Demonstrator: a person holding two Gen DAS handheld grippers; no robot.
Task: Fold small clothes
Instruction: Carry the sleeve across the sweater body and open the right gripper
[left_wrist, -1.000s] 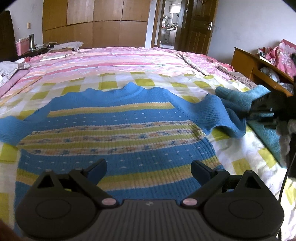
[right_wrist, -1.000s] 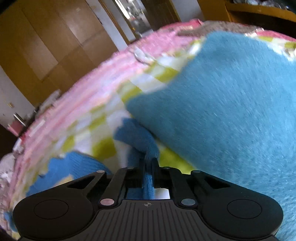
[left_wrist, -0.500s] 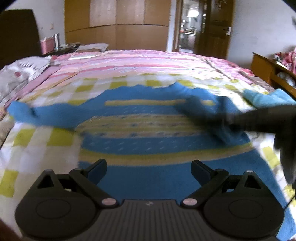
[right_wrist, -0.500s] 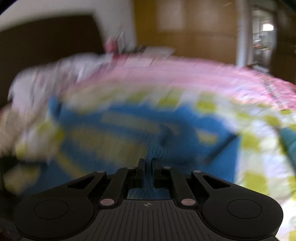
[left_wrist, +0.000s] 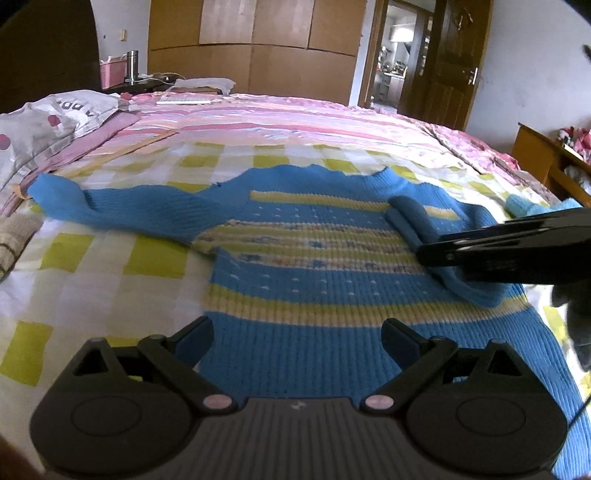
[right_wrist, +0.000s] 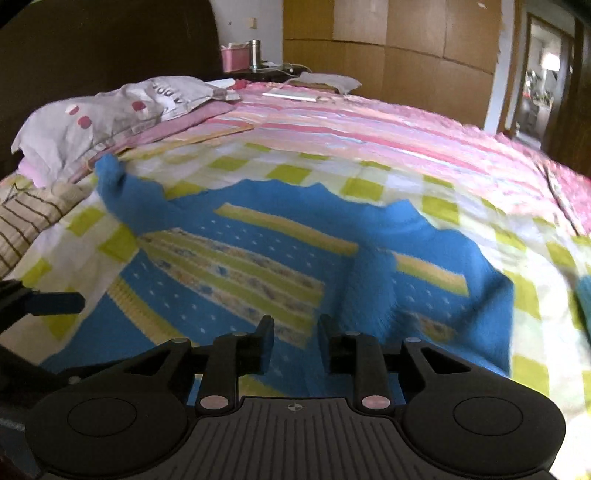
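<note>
A small blue knit sweater (left_wrist: 314, 280) with yellow and patterned stripes lies flat on the checked bedspread; it also shows in the right wrist view (right_wrist: 236, 266). Its right sleeve (left_wrist: 417, 225) is folded across the chest; the same sleeve (right_wrist: 369, 291) lies just past my right fingers. Its left sleeve (left_wrist: 122, 210) stretches out to the left. My left gripper (left_wrist: 297, 338) is open and empty over the sweater's hem. My right gripper (right_wrist: 295, 343) is open and empty above the folded sleeve; it shows from the side in the left wrist view (left_wrist: 436, 253).
A light blue towel-like cloth (left_wrist: 532, 205) lies at the right edge of the bed. A striped beige cloth (right_wrist: 22, 225) and pillows (left_wrist: 44, 129) sit at the left. A wooden cabinet (left_wrist: 546, 162) stands beside the bed on the right.
My right gripper carried the right sleeve across onto the sweater's chest, then opened and let it go. My left gripper stayed open and the view shifted rightward over the hem.
</note>
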